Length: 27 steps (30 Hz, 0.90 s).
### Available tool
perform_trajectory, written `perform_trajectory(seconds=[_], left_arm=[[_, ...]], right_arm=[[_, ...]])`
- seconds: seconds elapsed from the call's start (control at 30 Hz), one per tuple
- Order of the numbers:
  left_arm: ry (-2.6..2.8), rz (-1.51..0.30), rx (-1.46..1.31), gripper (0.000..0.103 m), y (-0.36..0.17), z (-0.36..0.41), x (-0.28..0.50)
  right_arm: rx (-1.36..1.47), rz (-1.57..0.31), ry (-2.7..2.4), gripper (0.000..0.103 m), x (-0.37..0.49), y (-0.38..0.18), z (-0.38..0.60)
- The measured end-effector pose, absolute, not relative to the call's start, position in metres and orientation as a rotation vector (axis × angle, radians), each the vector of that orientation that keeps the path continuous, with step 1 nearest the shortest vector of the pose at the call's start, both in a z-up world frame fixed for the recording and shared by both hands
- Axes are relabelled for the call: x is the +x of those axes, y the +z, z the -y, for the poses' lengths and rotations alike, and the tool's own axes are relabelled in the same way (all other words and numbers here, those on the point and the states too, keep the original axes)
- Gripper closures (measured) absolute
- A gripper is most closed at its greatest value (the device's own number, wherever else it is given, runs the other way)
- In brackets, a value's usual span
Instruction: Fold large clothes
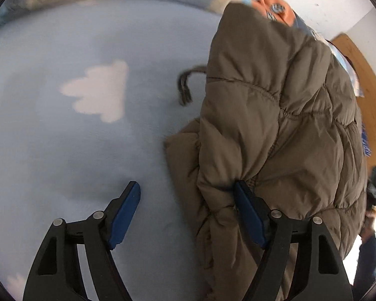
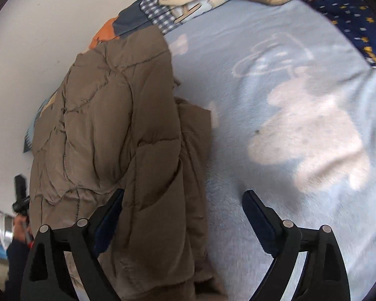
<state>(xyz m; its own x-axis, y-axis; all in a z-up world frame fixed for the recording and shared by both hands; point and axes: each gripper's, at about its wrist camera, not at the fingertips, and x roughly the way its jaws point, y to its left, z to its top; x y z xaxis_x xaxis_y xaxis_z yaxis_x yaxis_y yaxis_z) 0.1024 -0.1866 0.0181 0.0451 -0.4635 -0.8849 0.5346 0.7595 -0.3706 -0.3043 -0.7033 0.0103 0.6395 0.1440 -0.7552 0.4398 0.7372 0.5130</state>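
As seen from both wrists:
jacket (image 1: 275, 125): bunched on bed (image 1: 62, 150), at 3 o'clock
left gripper (image 1: 188, 193): jaws open
right gripper (image 2: 183, 200): jaws open

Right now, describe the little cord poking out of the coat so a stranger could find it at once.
Start at the light blue blanket with white cloud shapes that covers the bed. On it lies a bulky brown quilted coat. From its edge, on the side facing the nearest white cloud, a short brown drawcord curls onto the blanket, the only thin, dangling piece beside the puffy panels.
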Motion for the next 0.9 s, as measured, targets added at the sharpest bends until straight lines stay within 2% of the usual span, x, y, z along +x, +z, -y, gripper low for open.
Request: perform_trajectory(seconds=[0.3,0.4,0.6,0.63,0.73,0.77,0.8,0.83,0.9], left_arm=[[-0.967,-1.345,0.01,0.022,0.005,0.185,0.121],[-0.987,-1.351,0.008,0.022,0.004,0.18,0.119],[-1.022,-1.366,0.087,0.023,0.004,0.21,0.126],[-1.024,-1.368,0.098,0.024,0.004,0.213,0.127],[-1.02,-1.371,0.132,0.031,0.006,0.225,0.127],[-1.019,-1.37,0.131,0.033,0.007,0.226,0.127],[-1.024,-1.37,0.122,0.044,0.008,0.229,0.126],[-1.038,-1.379,0.087,0.046,0.009,0.232,0.124],[-1.03,-1.38,0.077,0.044,0.006,0.233,0.12]], right_arm=[[0.705,-0.91,0.141,0.007,-0.261,-0.006,0.71],[0.684,-0.925,0.2,0.001,-0.245,-0.011,0.711],[0.593,-0.923,0.245,0.0,-0.22,-0.013,0.699],[0.579,-0.914,0.245,0.002,-0.219,-0.012,0.696],[0.566,-0.87,0.275,0.026,-0.225,-0.007,0.685],[0.551,-0.865,0.285,0.032,-0.229,-0.003,0.68],[0.531,-0.864,0.287,0.032,-0.23,-0.001,0.677],[0.524,-0.865,0.287,0.032,-0.229,0.0,0.677],[0.563,-0.866,0.274,0.021,-0.225,-0.008,0.682]])
